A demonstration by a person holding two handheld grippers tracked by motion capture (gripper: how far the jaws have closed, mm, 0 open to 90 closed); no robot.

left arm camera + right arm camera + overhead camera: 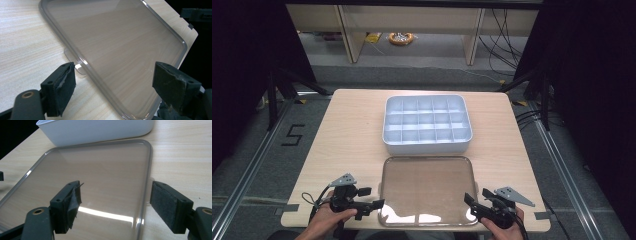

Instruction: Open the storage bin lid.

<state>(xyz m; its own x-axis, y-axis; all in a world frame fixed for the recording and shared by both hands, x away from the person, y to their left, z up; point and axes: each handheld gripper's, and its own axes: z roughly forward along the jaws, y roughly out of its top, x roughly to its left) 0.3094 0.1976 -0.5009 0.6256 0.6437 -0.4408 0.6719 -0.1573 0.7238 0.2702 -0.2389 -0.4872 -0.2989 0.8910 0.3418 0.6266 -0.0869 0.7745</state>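
Note:
A clear plastic lid lies flat on the wooden table near its front edge. Behind it stands a white compartment box with several empty cells. My left gripper is open at the lid's left front corner; in the left gripper view its jaws straddle the lid's edge, where a small tab sticks out. My right gripper is open at the lid's right front corner. In the right gripper view the lid's right rim runs between the jaws, and the white box is beyond.
The table has bare wood left and right of the box. Its front edge is just beneath my hands. Black stands and cables surround the table on the floor.

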